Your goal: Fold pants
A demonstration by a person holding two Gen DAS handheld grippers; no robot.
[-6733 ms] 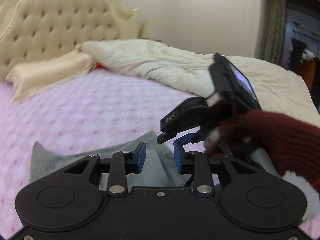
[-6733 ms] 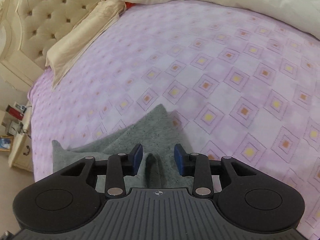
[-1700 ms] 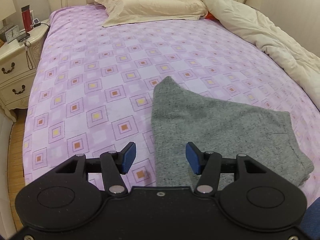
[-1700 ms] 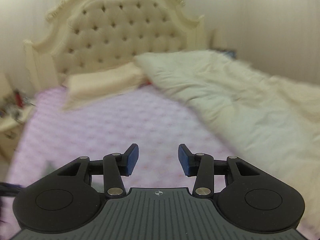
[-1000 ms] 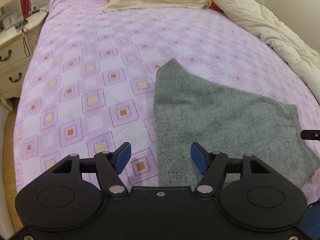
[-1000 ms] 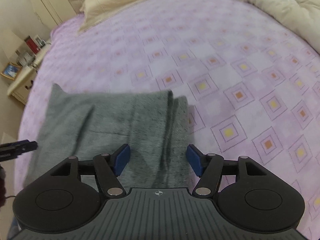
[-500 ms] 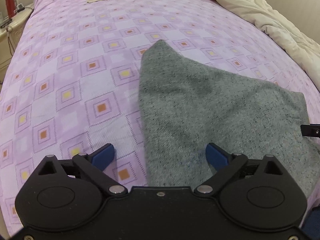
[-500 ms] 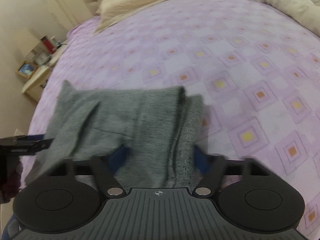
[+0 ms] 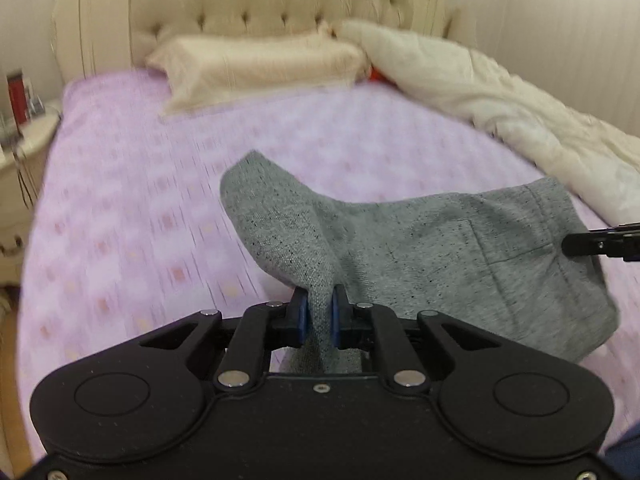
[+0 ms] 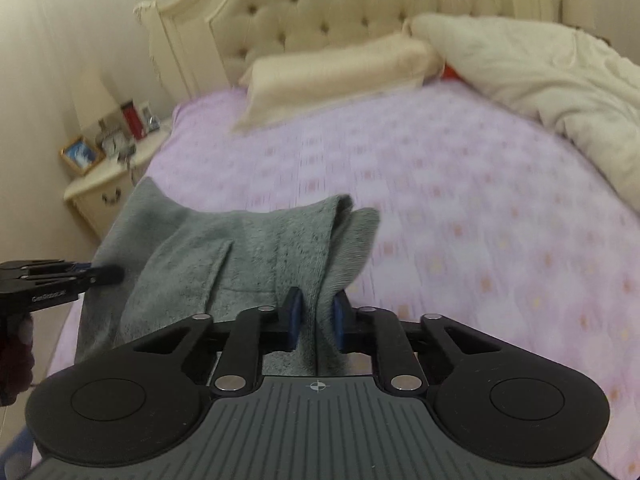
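Grey pants [image 9: 440,240] folded into a compact bundle, lifted partly off the lilac patterned bedsheet [image 9: 120,220], held at two edges.

Left gripper [image 9: 319,312]: jaws closing, blue pads pressed on a pinch of grey fabric at the near edge; cloth rises from the pads toward 12 o'clock and peaks in a rounded corner at about 11 o'clock. Right gripper's black tip shows in this view at 3 o'clock, against the far side of the bundle, near a stitched pocket outline.

Right gripper [image 10: 316,320]: jaws also closing, pads clamped on a thick ribbed fold of the pants [image 10: 240,248]. Fabric spreads from there toward 10 o'clock, where the left gripper's tip meets it. A dark red knit sleeve [image 10: 14,356] at 8 o'clock.

Beyond, at 12 o'clock: cream pillow [image 9: 260,64] against a tufted headboard [image 9: 248,4]. Rumpled cream duvet [image 9: 520,120] at 2 o'clock. Nightstand [image 10: 108,184] at 10 o'clock in the right view, cluttered; small items blurred.
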